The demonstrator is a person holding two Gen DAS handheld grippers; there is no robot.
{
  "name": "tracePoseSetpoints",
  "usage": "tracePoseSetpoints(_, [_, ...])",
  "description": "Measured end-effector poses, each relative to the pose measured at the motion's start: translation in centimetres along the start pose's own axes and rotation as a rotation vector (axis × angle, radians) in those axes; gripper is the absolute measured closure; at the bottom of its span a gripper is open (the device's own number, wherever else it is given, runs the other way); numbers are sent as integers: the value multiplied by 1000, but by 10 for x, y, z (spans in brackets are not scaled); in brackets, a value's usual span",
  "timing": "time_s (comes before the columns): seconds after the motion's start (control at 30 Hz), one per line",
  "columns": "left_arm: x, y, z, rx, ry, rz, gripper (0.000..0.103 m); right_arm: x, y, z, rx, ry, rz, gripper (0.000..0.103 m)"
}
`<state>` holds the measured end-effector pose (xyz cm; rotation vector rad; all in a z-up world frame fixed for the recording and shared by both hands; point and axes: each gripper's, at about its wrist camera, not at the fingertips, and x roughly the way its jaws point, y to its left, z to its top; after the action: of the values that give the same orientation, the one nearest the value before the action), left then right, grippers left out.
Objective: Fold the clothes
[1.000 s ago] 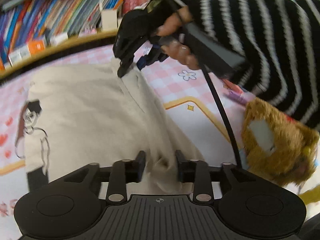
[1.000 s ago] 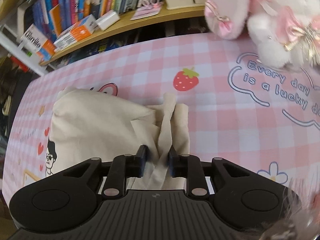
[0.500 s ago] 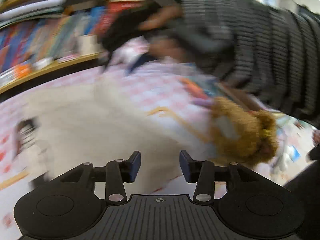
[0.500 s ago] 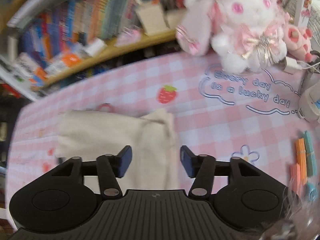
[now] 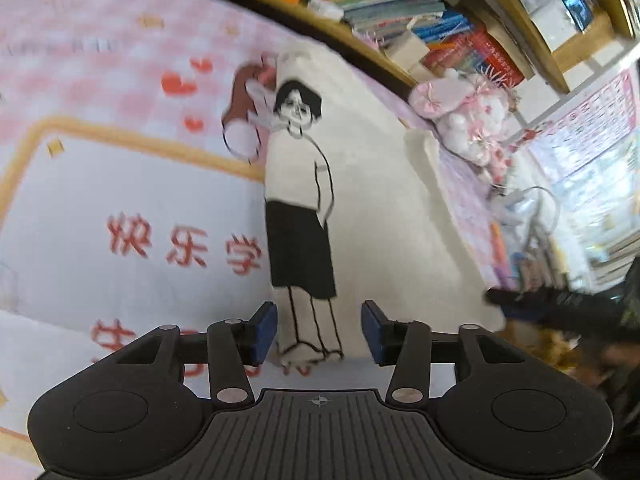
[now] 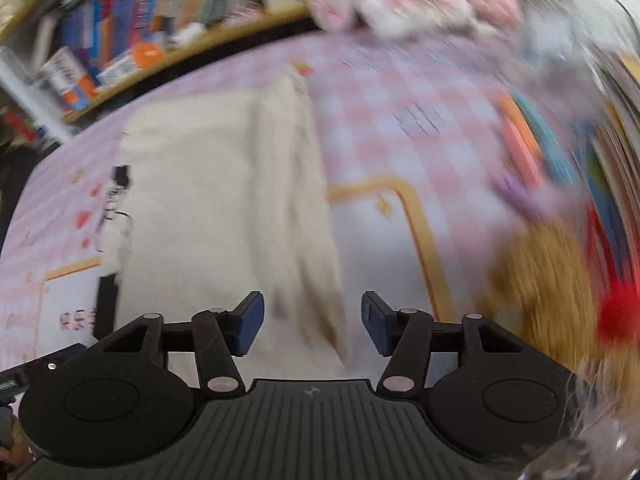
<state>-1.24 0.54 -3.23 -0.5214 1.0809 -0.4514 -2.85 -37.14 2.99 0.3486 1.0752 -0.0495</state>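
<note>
1. Both claws have let go of the cream garment since a second ago, when each pinched a bunched fold of it, and both have swung away to new viewpoints.
2. Nearest in the left wrist view, the left claw stands spread with its blue pads apart; the jaws are closing, nothing is pressed between them, and the printed feet on the cloth show in the gap beyond.
3. In the right wrist view, the right claw is likewise spread and closing, with no cloth gripped; the folded edge of the garment lies past the gap.
4. The cream T-shirt lies flat on the worktop, folded into a long narrow strip, its black line drawing of a standing figure facing up along the left side.
5. A doubled-over fold runs down the shirt's right side in the right wrist view, which is heavily blurred.
6. The worktop's covering is a pink checked cloth with a yellow-bordered white panel carrying red characters.
7. A brown plush toy sits near the worktop's right edge, apart from the shirt.
8. A pink and white plush toy rests towards the far edge, just beyond the shirt's far corner.
9. Farthest, a wooden bookshelf packed with colourful books runs behind the worktop.
</note>
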Motion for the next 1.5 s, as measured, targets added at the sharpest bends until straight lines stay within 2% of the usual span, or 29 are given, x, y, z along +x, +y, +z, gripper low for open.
tracePoseSetpoints(0.07, [6, 9, 4, -62, 25, -33, 63, 5, -7, -8, 60, 3, 1, 59])
tracePoseSetpoints(0.13, [12, 16, 7, -105, 50, -59, 65, 12, -14, -15, 139, 19, 16, 69])
tracePoseSetpoints(0.17, [16, 17, 8, -101, 61, -63, 72, 14, -16, -19, 174, 21, 27, 71])
tracePoseSetpoints(0.23, [24, 18, 9, -94, 82, -76, 95, 17, -16, -25, 222, 22, 47, 80])
tracePoseSetpoints(0.27, [27, 21, 10, -101, 88, -93, 97, 18, -14, -26, 230, 23, 55, 81])
tracePoseSetpoints(0.37, [15, 29, 12, -108, 60, -134, 98, 19, -8, -29, 246, 31, 66, 86])
tracePoseSetpoints(0.53, [-29, 57, 19, -94, -14, -107, 99, 24, 23, -38, 223, 82, 144, 88])
tracePoseSetpoints(0.67, [-54, 93, 18, -133, -24, -49, 99, 30, 70, -43, 128, 120, 188, 88])
tracePoseSetpoints(0.8, [-72, 121, 16, -164, -26, -9, 99, 35, 118, -49, 0, 127, 190, 88])
tracePoseSetpoints(0.93, [-76, 131, 18, -123, 24, -6, 99, 35, 138, -57, -44, 117, 170, 88])
tracePoseSetpoints(1.03, [-76, 128, 24, -32, 65, -9, 98, 33, 137, -61, -7, 98, 156, 88])
tracePoseSetpoints(1.13, [-76, 120, 35, 105, 107, -6, 91, 31, 135, -65, 29, 78, 143, 87])
tracePoseSetpoints(1.2, [-81, 116, 48, 202, 112, 9, 83, 25, 136, -66, 33, 55, 121, 83])
tracePoseSetpoints(1.23, [-84, 116, 57, 226, 87, 13, 79, 21, 136, -67, 32, 37, 106, 79])
tracePoseSetpoints(1.3, [-88, 118, 78, 236, 18, 11, 59, 12, 138, -67, 23, -1, 81, 75])
tracePoseSetpoints(1.4, [-82, 123, 117, 197, -65, -20, 53, 1, 147, -66, -29, -51, 68, 73])
tracePoseSetpoints(1.5, [-61, 125, 150, 180, -105, 2, 52, 3, 158, -65, -101, -40, 52, 73])
